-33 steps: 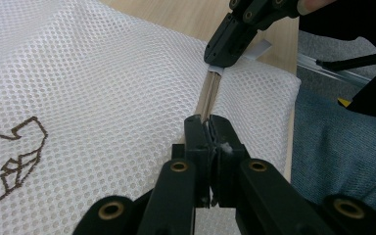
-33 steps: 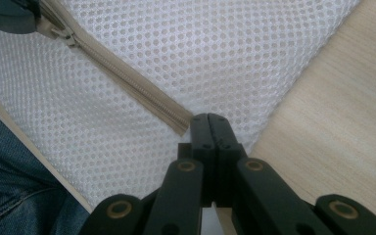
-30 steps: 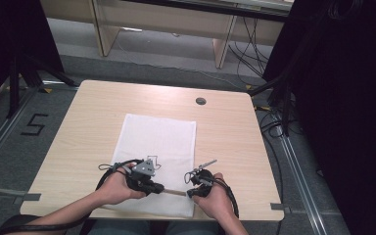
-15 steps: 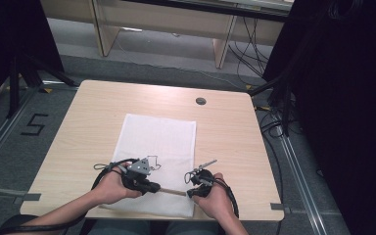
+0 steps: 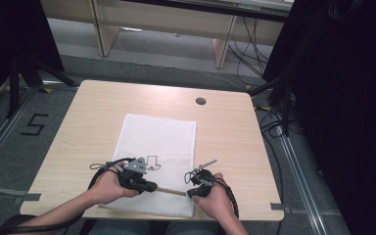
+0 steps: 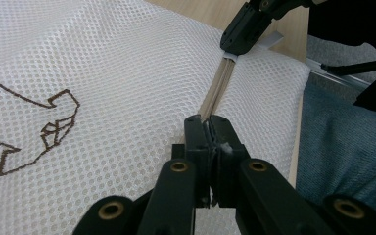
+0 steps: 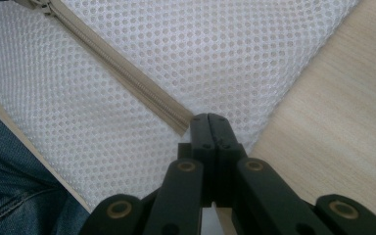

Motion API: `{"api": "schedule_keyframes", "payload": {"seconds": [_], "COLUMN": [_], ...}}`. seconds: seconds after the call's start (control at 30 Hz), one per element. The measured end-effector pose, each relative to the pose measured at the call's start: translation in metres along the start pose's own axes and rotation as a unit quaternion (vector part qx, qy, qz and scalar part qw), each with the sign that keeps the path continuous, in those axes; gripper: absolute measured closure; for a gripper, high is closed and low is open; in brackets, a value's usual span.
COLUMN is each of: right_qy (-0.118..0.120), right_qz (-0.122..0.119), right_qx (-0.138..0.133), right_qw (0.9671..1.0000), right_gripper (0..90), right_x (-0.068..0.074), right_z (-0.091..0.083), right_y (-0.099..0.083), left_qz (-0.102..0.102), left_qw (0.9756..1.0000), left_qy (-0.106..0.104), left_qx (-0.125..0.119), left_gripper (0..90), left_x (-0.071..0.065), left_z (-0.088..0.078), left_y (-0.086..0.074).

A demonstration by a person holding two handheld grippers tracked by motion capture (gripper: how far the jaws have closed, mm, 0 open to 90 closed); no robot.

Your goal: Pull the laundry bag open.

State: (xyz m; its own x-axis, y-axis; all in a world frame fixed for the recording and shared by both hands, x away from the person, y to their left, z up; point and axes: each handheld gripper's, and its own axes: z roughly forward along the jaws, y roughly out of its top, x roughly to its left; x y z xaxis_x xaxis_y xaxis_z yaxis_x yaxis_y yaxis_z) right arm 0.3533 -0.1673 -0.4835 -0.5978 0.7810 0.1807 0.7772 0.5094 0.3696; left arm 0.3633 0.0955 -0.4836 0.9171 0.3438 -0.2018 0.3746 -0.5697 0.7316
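Observation:
A white mesh bag (image 5: 156, 137) lies flat on the wooden table (image 5: 225, 132). A beige zipper (image 5: 171, 191) runs along its near edge. My left gripper (image 5: 152, 186) is shut on the zipper (image 6: 215, 90), which stretches from its jaws to the right gripper's black jaws (image 6: 240, 34) farther off. My right gripper (image 5: 190, 193) is shut on the mesh bag (image 7: 235, 49) just beside the end of the zipper (image 7: 127, 73), near the bag's corner. Both grippers (image 6: 208, 129) (image 7: 209, 120) lie low over the fabric, facing each other.
A brown outline drawing (image 6: 34, 122) is printed on the bag left of the zipper. A round cable hole (image 5: 200, 101) sits in the table's far side. The person's jeans (image 7: 10, 196) are just past the near table edge. A "5" (image 5: 34, 125) marks the floor at left.
My left gripper has shifted slightly to the left along the zipper. The right gripper has stayed in place.

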Motion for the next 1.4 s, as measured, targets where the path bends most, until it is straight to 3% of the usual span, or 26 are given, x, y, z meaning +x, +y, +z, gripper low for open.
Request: {"api": "schedule_keyframes", "payload": {"seconds": [0.03, 0.23, 0.43, 0.5, 0.93, 1.0, 1.07, 1.4], "right_qy": [0.001, 0.000, 0.001, 0.000, 0.000, 0.003, 0.003, 0.004], "right_qz": [0.001, 0.000, -0.001, -0.001, 0.000, -0.010, -0.010, -0.010], "right_qx": [0.000, -0.001, 0.000, 0.001, -0.001, -0.004, -0.004, -0.004], "right_qw": [1.0000, 1.0000, 1.0000, 1.0000, 1.0000, 0.9999, 0.9999, 0.9999], "right_gripper": [90.0, 90.0, 90.0, 90.0, 90.0, 90.0, 90.0, 90.0], "right_x": [0.000, 0.000, 0.000, 0.000, 0.000, -0.001, -0.001, -0.002], "right_z": [0.000, 0.000, 0.000, 0.000, 0.000, 0.001, 0.001, 0.001], "right_y": [0.000, 0.000, 0.000, 0.000, 0.000, 0.000, 0.000, 0.000], "left_qz": [-0.008, 0.001, -0.016, -0.006, -0.017, -0.008, -0.021, -0.021], "left_qw": [1.0000, 1.0000, 0.9999, 1.0000, 0.9998, 1.0000, 0.9998, 0.9998], "left_qy": [0.000, 0.000, 0.003, 0.003, 0.005, 0.006, 0.005, 0.007], "left_qx": [-0.001, 0.003, -0.003, -0.002, -0.001, 0.001, -0.004, -0.001], "left_gripper": [87.3, 87.3, 87.3, 87.3, 87.3, 87.3, 87.3, 87.3], "left_x": [-0.001, 0.001, 0.004, 0.005, 0.005, 0.006, 0.006, 0.007], "left_z": [0.000, -0.002, -0.007, -0.009, -0.010, -0.011, -0.011, -0.014], "left_y": [0.000, -0.001, -0.005, -0.006, -0.007, -0.007, -0.008, -0.010]}}
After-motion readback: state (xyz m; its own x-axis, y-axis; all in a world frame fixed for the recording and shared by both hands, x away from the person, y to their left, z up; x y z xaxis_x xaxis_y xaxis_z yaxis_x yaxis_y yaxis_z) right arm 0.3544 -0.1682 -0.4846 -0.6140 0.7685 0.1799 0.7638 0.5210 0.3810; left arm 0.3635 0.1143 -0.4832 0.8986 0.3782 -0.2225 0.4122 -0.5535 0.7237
